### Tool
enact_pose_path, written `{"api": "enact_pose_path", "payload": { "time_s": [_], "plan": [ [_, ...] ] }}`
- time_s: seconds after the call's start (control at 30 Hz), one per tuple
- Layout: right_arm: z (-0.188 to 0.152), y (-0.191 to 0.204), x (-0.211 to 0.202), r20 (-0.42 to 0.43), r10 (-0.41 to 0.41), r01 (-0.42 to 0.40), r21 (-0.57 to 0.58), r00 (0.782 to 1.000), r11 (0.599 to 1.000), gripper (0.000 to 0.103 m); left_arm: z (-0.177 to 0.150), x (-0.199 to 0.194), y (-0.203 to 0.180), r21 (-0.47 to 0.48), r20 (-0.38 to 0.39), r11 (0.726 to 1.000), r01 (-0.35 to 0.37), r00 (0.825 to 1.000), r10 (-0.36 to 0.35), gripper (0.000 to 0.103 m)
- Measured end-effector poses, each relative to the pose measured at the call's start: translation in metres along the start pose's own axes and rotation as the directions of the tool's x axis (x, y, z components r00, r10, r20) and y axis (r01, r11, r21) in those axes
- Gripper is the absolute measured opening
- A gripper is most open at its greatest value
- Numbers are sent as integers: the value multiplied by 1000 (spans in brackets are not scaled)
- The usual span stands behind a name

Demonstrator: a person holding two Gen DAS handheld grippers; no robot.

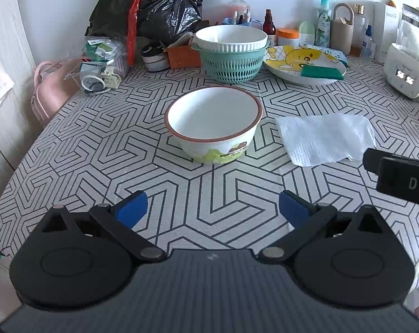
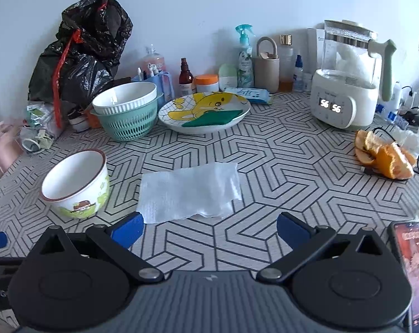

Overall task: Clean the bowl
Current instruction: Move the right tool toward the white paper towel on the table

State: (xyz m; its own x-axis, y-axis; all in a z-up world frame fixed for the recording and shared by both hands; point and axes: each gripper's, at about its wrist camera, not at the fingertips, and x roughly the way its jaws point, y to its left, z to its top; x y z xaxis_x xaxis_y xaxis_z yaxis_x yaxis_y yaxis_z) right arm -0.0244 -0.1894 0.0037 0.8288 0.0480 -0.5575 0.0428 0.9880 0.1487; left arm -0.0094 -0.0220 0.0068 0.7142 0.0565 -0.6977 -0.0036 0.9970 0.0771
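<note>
- Blue-padded left tongs (image 1: 213, 208) and right tongs (image 2: 209, 229) both spread wide, holding nothing, low over the patterned counter (image 1: 98, 152).
- Bowl (image 1: 213, 123) upright, inside white, dead ahead of left tongs; the nearer hand.
- Paper towel (image 2: 188, 191) flat just beside the bowl, straight before right tongs.

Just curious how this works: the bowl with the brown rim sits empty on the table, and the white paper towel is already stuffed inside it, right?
Not quite. The bowl is empty, but the paper towel lies flat on the table beside it, as the right wrist view shows.
</note>
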Motion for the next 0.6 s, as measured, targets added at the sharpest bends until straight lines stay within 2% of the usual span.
{"api": "enact_pose_path", "payload": {
  "time_s": [0.5, 0.6],
  "plan": [
    [-1, 1, 0, 15, 11, -11, 22, 1000, 1000, 103, 1, 2, 1, 4, -3, 1000, 0, 1000, 0, 103],
    [2, -5, 0, 47, 37, -39, 45, 998, 998, 103, 0, 2, 1, 3, -1, 1000, -3, 1000, 3, 103]
  ]
}}
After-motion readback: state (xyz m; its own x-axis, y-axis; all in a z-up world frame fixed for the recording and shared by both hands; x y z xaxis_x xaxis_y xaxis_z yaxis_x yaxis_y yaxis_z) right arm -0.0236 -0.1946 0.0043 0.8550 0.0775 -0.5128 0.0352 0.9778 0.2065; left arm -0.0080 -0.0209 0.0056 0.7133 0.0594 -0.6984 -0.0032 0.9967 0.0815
